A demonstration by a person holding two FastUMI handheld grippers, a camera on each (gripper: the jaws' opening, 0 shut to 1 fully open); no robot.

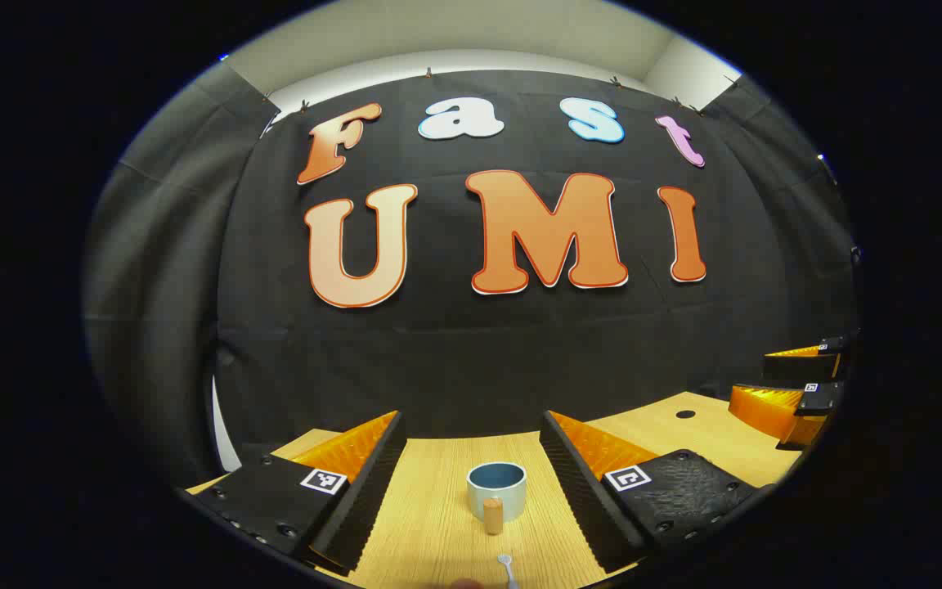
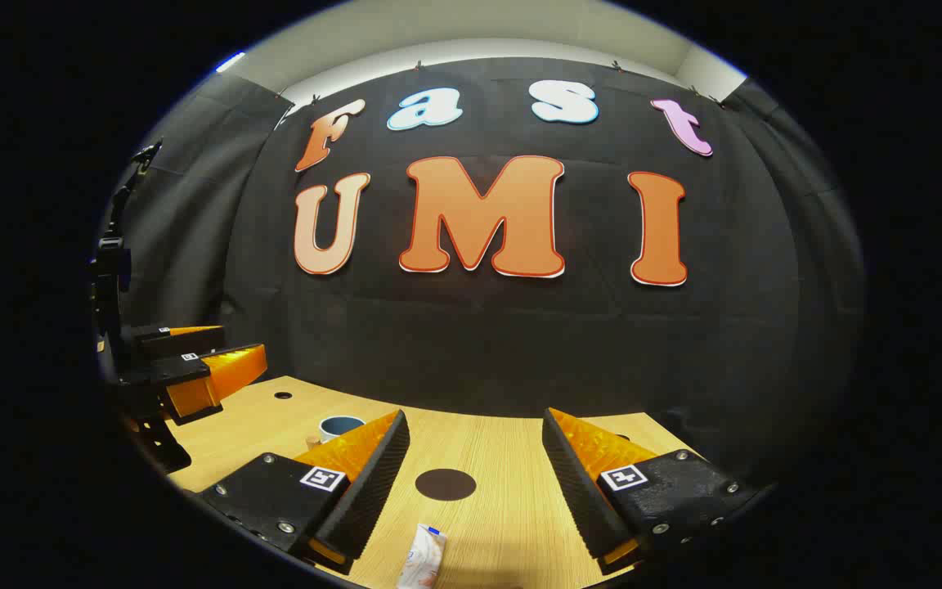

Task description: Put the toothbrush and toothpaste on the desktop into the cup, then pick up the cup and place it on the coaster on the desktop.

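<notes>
Both grippers wide, cup between (untouched)

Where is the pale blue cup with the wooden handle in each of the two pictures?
Left gripper view: the pale blue cup stands low in the middle, between that gripper's fingers.
Right gripper view: the cup peeks out lower left, behind the near finger.
Shared landmark: the light wooden desktop.
</notes>
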